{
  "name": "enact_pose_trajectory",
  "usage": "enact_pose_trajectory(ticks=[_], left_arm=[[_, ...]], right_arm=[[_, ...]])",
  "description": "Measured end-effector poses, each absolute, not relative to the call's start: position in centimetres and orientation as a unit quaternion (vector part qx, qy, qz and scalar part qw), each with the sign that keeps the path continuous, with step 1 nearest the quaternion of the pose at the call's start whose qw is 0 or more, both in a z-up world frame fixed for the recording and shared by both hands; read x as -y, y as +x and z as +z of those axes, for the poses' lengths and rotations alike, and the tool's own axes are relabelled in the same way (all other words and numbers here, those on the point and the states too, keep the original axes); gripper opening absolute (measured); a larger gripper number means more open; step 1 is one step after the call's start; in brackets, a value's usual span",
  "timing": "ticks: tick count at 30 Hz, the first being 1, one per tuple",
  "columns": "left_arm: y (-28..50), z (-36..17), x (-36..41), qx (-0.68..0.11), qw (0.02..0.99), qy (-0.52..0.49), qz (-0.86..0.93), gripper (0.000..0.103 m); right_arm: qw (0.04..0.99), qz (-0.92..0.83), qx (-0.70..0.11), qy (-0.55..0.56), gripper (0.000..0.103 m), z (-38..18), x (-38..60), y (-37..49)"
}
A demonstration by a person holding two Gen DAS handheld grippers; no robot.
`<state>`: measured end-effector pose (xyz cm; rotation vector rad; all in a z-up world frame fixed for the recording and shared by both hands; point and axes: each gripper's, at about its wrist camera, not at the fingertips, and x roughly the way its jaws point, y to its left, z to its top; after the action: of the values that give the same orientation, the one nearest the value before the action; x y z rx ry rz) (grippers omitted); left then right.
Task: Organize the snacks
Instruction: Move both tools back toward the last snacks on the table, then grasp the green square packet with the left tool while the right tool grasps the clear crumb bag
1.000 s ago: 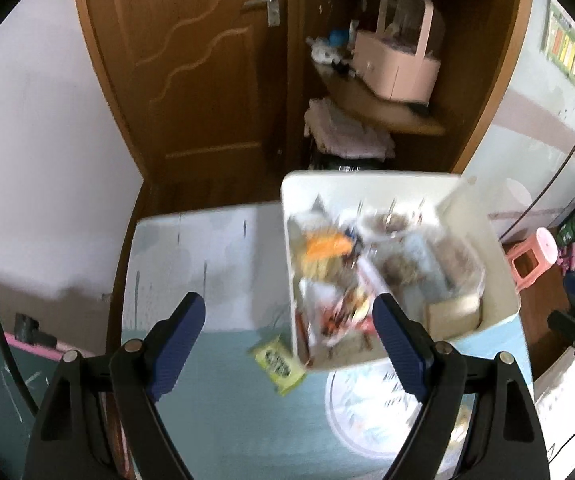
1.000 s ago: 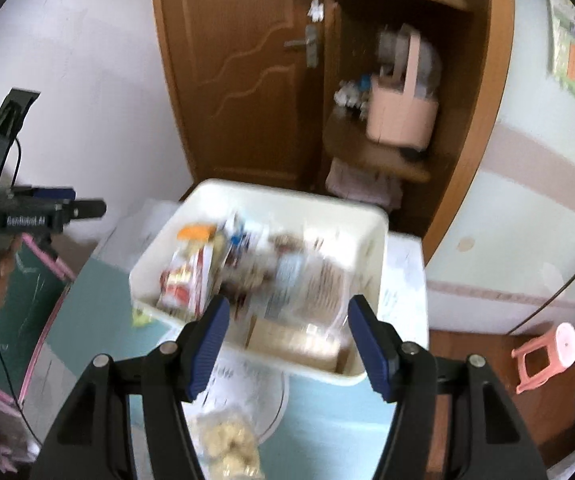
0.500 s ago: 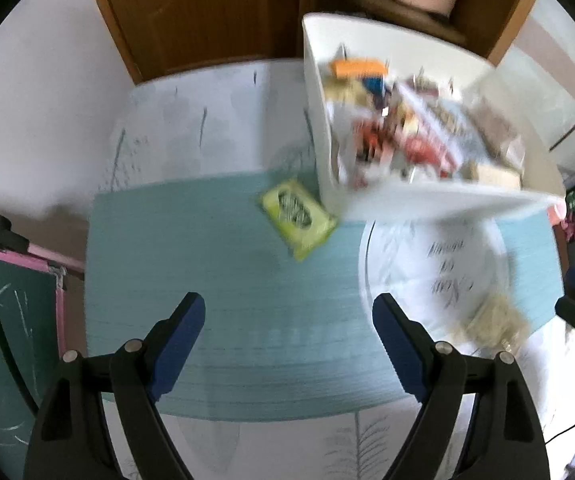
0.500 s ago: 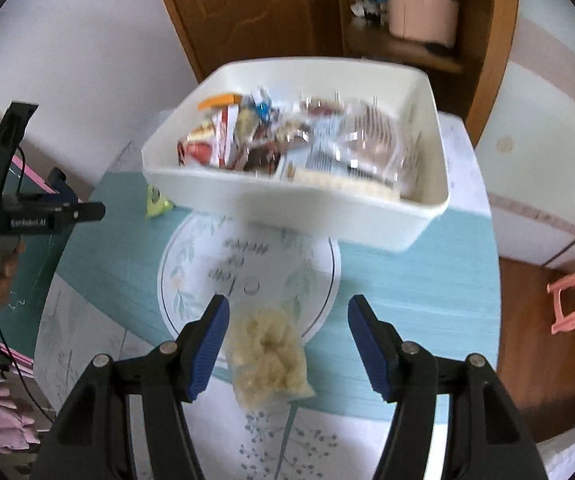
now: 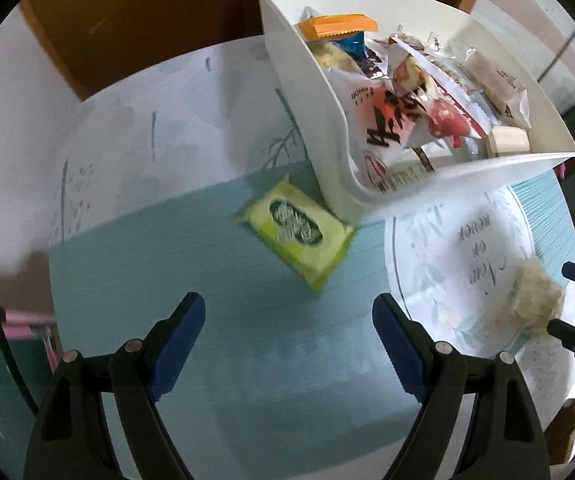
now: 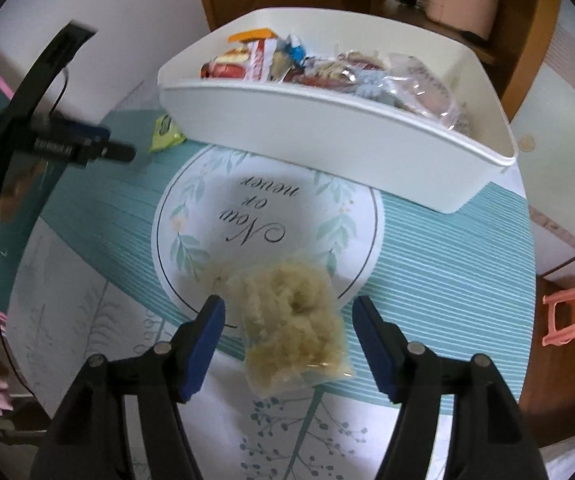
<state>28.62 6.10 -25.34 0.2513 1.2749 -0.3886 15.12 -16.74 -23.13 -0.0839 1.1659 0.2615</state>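
Left gripper (image 5: 289, 310): it pointed steeply down over the teal mat, jaws spread wide, nothing between the blue pads and nothing held.
Right gripper (image 6: 288, 314): it pointed steeply down, its jaws opening; the clear bag lay between the blue pads, neither pad pressing on it.
Clear bag (image 6: 293, 328): a see-through bag of pale yellow, stringy snack lay flat on the counter, partly on the rim of the round print and partly on the teal stripes. In the left wrist view it showed at the right edge (image 5: 535, 300).
Green packet (image 5: 297, 232): a small yellow-green packet lay flat on the teal mat, just beside the near corner of the bin, ahead of the left gripper. The right wrist view showed only a corner of it (image 6: 165, 134) past the bin's left end.
Bin (image 6: 327, 136): a white plastic bin stood at the back of the counter, filled with mixed wrapped snacks, an orange wrapper at its far left corner.
Counter (image 5: 135, 248): it was covered by a teal striped mat with a white round print reading "Now or never".
Stool (image 6: 571, 314): a small pink one stood on the floor to the right.
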Motion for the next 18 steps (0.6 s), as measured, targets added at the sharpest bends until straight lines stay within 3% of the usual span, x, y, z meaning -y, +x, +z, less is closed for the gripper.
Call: enact_pose_trajectory(ticks=[9, 18], left_arm=[[31.4, -27.3, -4.6, -0.566, 0.766, 0.197, -0.232, 0.085], [33.2, -28.5, -4.2, -0.552, 0.761, 0.204, -0.274, 0.085]], right_arm=[[0.819, 0.113, -0.562, -0.029, 0.067, -24.9, 16.0, 16.0], [0.814, 0.096, -0.573, -0.011, 0.067, -26.3, 16.1, 16.8]])
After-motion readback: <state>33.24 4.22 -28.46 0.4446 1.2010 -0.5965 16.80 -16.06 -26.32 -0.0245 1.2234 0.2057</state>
